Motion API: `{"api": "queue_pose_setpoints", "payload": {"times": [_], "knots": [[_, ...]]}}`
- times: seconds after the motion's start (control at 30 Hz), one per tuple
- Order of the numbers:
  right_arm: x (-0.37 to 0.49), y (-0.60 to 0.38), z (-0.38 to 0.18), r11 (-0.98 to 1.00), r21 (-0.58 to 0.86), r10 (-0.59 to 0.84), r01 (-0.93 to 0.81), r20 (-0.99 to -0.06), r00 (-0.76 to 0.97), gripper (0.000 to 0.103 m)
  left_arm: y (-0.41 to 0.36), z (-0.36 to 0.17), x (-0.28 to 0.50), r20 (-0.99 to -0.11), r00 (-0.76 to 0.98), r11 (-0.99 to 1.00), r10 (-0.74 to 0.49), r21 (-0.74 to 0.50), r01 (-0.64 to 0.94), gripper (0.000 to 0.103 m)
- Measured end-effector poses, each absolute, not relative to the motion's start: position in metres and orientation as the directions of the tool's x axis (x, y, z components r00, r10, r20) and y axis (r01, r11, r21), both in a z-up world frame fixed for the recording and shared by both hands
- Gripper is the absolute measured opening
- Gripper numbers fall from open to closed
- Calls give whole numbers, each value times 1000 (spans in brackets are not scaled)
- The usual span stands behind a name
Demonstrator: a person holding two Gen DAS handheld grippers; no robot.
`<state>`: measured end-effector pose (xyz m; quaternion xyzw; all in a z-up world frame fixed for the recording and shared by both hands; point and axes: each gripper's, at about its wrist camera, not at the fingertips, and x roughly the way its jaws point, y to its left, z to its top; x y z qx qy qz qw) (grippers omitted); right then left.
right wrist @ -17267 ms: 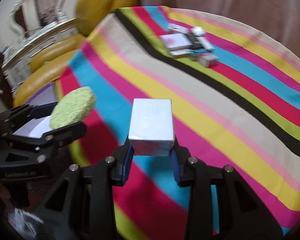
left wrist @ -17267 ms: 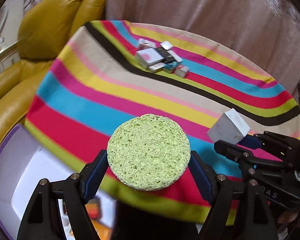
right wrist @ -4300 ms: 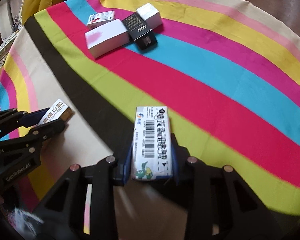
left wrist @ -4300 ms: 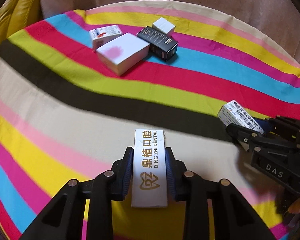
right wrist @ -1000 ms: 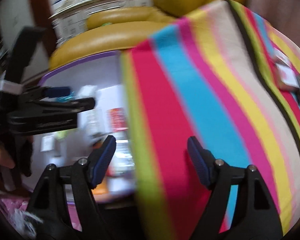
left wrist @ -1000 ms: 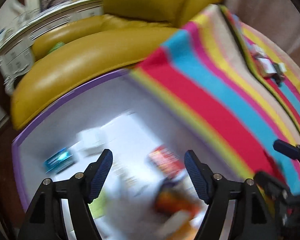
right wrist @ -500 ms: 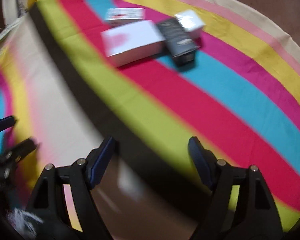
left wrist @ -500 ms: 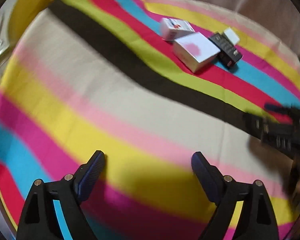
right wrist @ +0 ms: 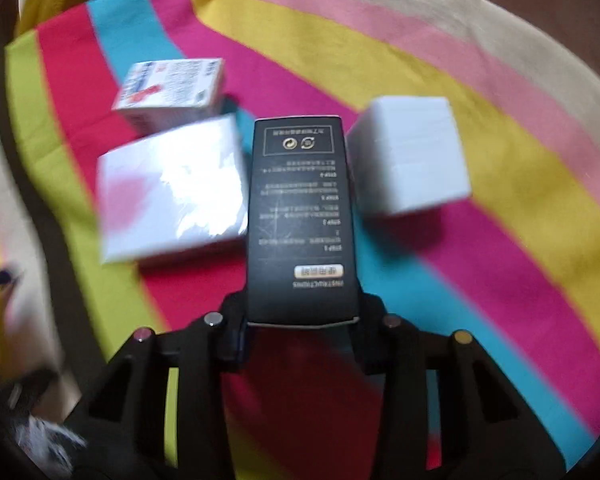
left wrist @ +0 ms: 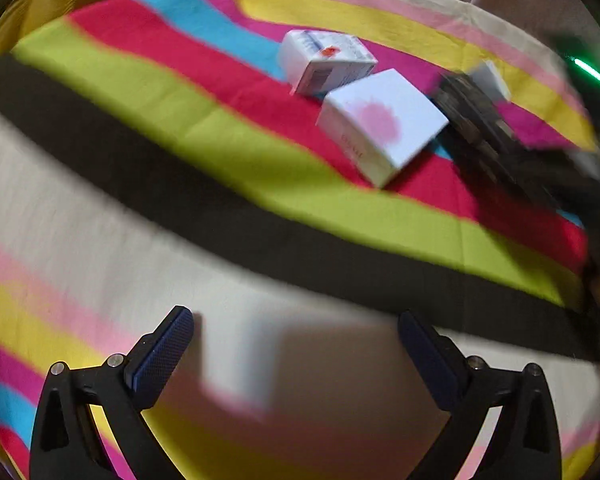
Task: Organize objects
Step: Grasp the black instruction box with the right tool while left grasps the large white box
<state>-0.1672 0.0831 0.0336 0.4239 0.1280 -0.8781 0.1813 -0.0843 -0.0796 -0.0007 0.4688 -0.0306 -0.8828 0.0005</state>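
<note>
Four boxes on striped cloth (right wrist: 480, 92): black box (right wrist: 302, 216) pinched in right gripper (right wrist: 300, 332) jaws, between pink-marked white box (right wrist: 172, 188) and plain white box (right wrist: 412, 152); printed box (right wrist: 172, 84) behind. Left gripper (left wrist: 296, 356) jaws spread, nothing between. Print blurred, unreadable.

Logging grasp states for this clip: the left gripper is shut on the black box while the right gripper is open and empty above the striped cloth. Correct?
Sides are swapped. The right wrist view shows the right gripper shut on the black box; the left wrist view shows the left gripper open and empty above the striped cloth.
</note>
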Motion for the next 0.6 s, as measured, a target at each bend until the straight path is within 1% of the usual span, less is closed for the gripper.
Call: {"api": "queue_pose_setpoints", "payload": {"times": [0.1, 0.17, 0.23, 0.33, 0.37, 0.4, 0.43, 0.47, 0.5, 0.53, 0.6], "knots": [[-131, 102, 29, -902, -46, -217, 429, -811, -543, 42, -58, 2, -118, -793, -607, -981, -55, 155, -114, 103], [-104, 120, 30, -910, -7, -238, 414, -809, -538, 43, -40, 3, -141, -769, -638, -955, -45, 221, -198, 103], [-82, 132, 31, -913, 3, -240, 408, -813, -531, 43, -21, 2, -160, -734, -675, -911, -66, 321, -259, 103], [-58, 144, 33, -917, 39, -260, 397, -813, -521, 43, 2, 1, -176, -701, -713, -842, -38, 406, -355, 103], [-57, 150, 31, -918, 40, -259, 395, -813, -522, 43, 7, 1, -177, -699, -715, -829, -29, 416, -373, 98], [-53, 153, 31, -919, 42, -260, 391, -811, -523, 43, 10, 2, -177, -708, -707, -830, -12, 401, -388, 82], [-47, 156, 31, -921, 48, -262, 386, -809, -526, 43, 10, 3, -174, -725, -689, -842, 10, 365, -397, 80], [-43, 159, 30, -922, 49, -263, 383, -807, -529, 43, 10, 6, -168, -735, -677, -859, 37, 323, -398, 74], [-40, 162, 28, -924, 51, -263, 378, -805, -532, 43, 8, 10, -158, -744, -664, -876, 67, 275, -397, 71], [-39, 157, 29, -926, 54, -262, 374, -804, -534, 43, 6, 12, -149, -752, -655, -887, 76, 249, -390, 70], [-36, 158, 30, -927, 52, -261, 372, -801, -539, 43, -2, 14, -122, -784, -611, -917, 116, 152, -368, 69]]}}
